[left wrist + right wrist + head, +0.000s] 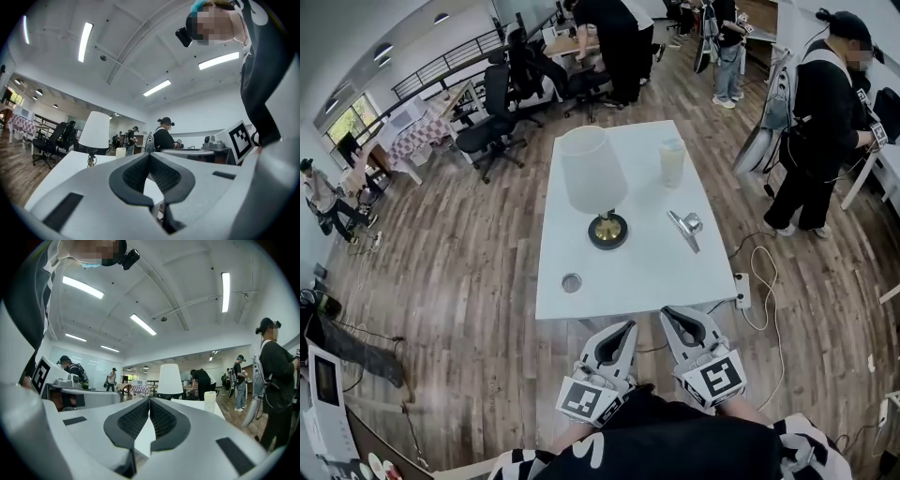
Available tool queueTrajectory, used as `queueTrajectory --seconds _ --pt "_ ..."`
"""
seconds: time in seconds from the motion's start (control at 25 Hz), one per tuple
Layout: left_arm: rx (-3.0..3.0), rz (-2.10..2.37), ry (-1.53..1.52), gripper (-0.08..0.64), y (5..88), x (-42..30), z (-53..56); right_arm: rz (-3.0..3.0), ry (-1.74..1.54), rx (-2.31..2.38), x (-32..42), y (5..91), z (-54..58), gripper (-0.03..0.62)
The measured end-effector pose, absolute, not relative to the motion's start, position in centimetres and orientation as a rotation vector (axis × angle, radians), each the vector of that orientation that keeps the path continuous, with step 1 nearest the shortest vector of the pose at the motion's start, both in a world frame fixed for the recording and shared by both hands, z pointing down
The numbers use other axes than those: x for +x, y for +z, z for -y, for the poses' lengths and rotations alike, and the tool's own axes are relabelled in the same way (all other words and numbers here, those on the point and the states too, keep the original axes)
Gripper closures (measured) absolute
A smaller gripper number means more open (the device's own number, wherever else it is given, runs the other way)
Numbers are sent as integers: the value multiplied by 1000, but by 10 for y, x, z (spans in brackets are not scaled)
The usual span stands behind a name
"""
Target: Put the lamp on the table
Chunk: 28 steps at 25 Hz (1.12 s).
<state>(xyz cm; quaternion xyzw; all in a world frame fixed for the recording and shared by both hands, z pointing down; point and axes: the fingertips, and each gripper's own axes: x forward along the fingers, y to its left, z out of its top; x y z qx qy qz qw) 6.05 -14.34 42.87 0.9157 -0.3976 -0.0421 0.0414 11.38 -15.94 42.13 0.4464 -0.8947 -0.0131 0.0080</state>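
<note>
A lamp [593, 184] with a white shade and a round dark-and-brass base stands upright on the white table [628, 272], a little left of its middle. The lamp [94, 132] also shows in the left gripper view, and the lamp [170, 379] rises beyond the jaws in the right gripper view. My left gripper [622, 330] is held just short of the table's near edge, shut and empty. My right gripper [677, 318] is beside it, also shut with nothing between its pads. Both are well short of the lamp.
On the table are a pale cup [672, 162] at the far right, a small metal object [685, 228] right of the lamp and a small round dish [572, 282] near the front left. A power strip [742, 290] and cable lie on the floor. People [820, 122] and office chairs [492, 122] stand around.
</note>
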Motion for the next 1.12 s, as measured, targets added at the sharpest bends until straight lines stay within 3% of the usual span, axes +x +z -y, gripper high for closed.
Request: queueTrajectory --seconds 0.68,1.12 --pt "2810 1240 -151 555 425 60 109 2804 -56 1353 105 427 129 571" --pt "2813 1205 -101 555 441 32 32 2785 -12 1358 77 437 59 571"
